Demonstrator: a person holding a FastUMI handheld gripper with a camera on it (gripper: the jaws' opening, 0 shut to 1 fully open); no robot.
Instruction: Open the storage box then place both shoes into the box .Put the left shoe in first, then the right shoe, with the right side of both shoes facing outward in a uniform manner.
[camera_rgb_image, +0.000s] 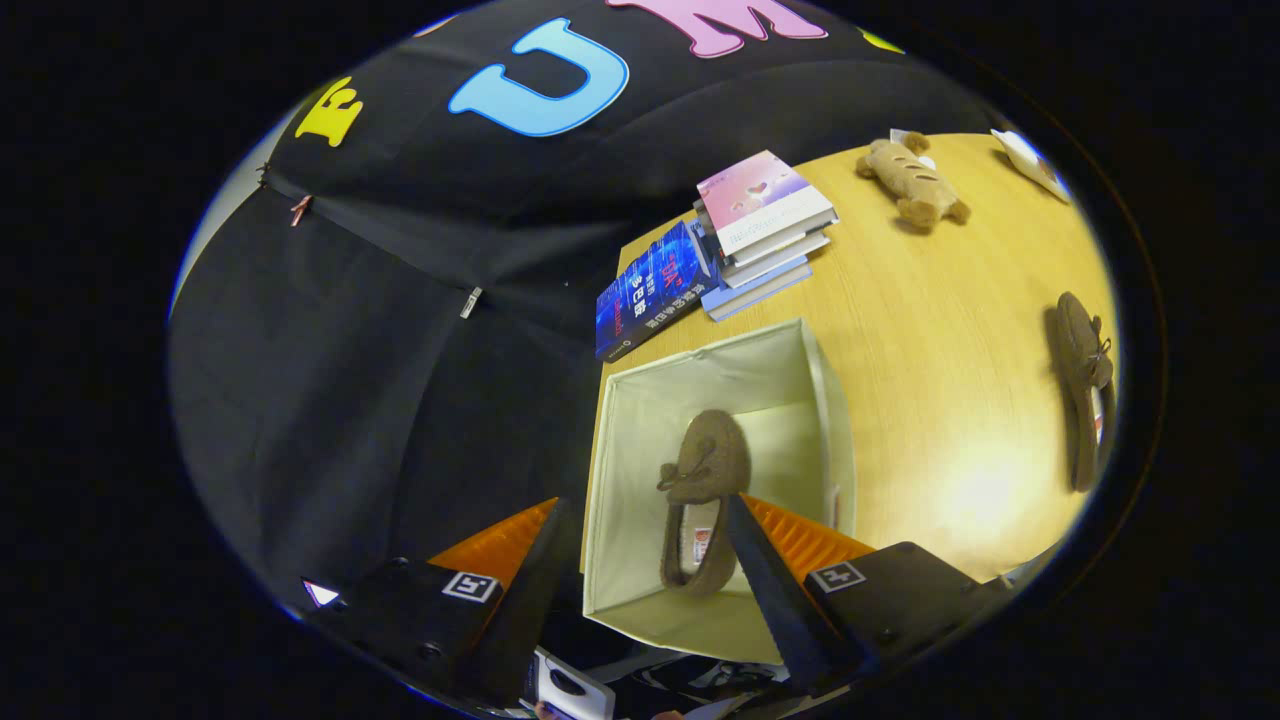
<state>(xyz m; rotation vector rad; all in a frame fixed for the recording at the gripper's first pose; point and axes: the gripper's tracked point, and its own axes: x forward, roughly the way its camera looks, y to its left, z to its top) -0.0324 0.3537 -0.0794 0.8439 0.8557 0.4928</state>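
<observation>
Two fingers: gripper (640, 585) hanging wide open above the box, gripping nothing
Box: storage box (640, 400) already open, soft fabric walls, pale, squarish, sitting at surface edge just ahead of fingers
Shoe in box: first shoe (705, 490) lying inside between the fingers, brown suede-like moccasin with bow, fleecy lining
Shoe outside: second shoe (1085, 385) lying on wooden surface (930, 330), well apart from box
Handling: probably light, floppy, not fragile; pinching the collar near the heel looks best
Far: book stack (765, 215), plush toy (912, 180)
</observation>
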